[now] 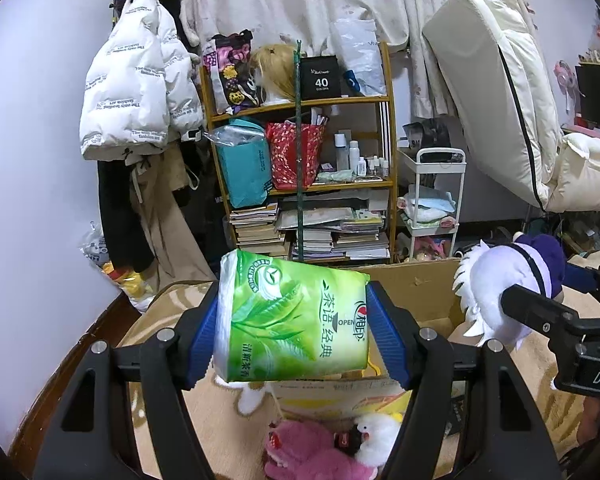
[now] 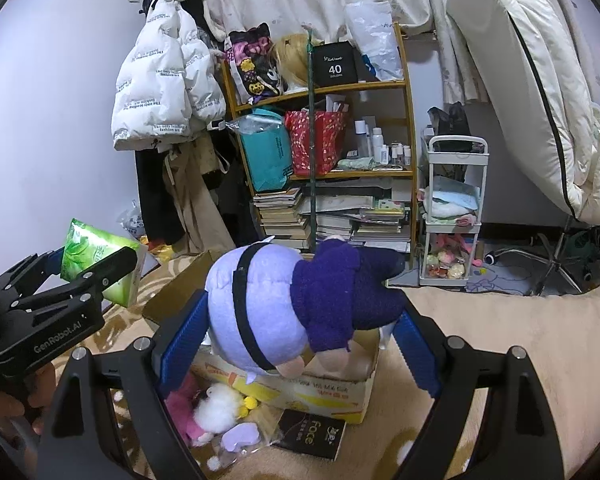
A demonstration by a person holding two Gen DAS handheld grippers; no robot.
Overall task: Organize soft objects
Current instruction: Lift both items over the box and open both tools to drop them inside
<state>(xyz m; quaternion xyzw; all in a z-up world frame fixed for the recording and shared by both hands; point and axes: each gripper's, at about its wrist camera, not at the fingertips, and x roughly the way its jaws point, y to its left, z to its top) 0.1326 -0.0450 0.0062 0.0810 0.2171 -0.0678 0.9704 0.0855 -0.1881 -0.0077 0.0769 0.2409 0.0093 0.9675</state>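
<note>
Two pairs of blue-padded fingers are each clamped on something soft. The left gripper (image 1: 292, 316) pinches a green tissue pack (image 1: 292, 316) across its short ends, so the pack hangs level and clear of the bed; the right gripper (image 2: 300, 320) squeezes a plush doll (image 2: 288, 304) with a pale lilac head and dark purple body, fingers pressing in at 9 and 3 o'clock of its bulk. Both loads hover above an open cardboard box (image 2: 332, 392), which sits on a beige patterned blanket (image 2: 480, 320); holding them high and over the rim looks like a setup for dropping them in, so I judge the sorting is midway. What lies inside the box is hidden by the doll and the pack. In the right wrist view the left gripper sits at about 9 o'clock, well apart from the doll, so the two should not collide. Outside the box, near 6 o'clock, a pink plush toy (image 1: 312, 452) and a white fluffy toy (image 1: 376, 436) lie touching each other beside its wall, with a flat black box (image 2: 312, 434) just by its front corner. These look not yet gathered. Soft goods will spring back on release, so the doll may roll.
</note>
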